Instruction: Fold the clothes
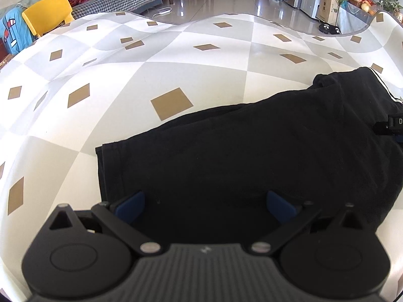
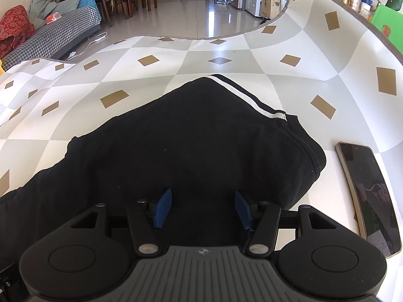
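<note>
The left gripper (image 1: 205,205) and right gripper (image 2: 204,209) both hang with blue pads apart over the soft black cloth garment (image 2: 189,138) with a white stripe, lying rumpled on the checked bench (image 1: 126,75) beside a dark phone (image 2: 370,193).

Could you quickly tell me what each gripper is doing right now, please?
Left gripper: open, over the black garment, gripping nothing.
Right gripper: open, over the same garment, gripping nothing.

One black garment (image 1: 252,151) (image 2: 189,138) lies flat on the checked cloth, spread lengthwise, loosely folded over itself. A white stripe (image 2: 249,98) runs along one edge. Hemmed end at left; bunched, rounded fold at right.
</note>
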A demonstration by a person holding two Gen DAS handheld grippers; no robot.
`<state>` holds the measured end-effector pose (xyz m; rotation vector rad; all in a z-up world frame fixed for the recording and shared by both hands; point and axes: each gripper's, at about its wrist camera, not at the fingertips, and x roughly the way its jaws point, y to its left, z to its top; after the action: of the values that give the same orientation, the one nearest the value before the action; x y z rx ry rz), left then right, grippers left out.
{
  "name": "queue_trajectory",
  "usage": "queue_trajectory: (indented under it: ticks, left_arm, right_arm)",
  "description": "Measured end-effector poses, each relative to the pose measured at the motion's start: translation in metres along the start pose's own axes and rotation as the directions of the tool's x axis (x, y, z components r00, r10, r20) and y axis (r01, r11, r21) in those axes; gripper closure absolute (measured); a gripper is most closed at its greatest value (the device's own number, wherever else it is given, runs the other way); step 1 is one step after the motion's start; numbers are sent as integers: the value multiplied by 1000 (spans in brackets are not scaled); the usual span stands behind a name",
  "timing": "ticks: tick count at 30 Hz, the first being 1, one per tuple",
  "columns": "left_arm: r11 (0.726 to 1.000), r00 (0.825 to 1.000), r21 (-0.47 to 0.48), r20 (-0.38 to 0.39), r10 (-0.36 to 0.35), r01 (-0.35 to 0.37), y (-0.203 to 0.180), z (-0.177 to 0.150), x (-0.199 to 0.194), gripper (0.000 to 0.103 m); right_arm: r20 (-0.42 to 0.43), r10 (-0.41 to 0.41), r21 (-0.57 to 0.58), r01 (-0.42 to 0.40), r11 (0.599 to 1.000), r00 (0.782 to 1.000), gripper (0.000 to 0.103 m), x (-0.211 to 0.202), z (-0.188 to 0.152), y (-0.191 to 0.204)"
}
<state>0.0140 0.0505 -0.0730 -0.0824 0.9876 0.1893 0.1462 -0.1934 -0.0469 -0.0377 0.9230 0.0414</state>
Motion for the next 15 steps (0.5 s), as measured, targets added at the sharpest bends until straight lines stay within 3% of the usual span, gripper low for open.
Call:
queue_trajectory:
  ticks: [15]
  left_arm:
    - [1000,1000,8,17,-7,7,5,8,8,0]
  right_arm:
    - [5,-22,18,21,1000,1000,46,2,1,3]
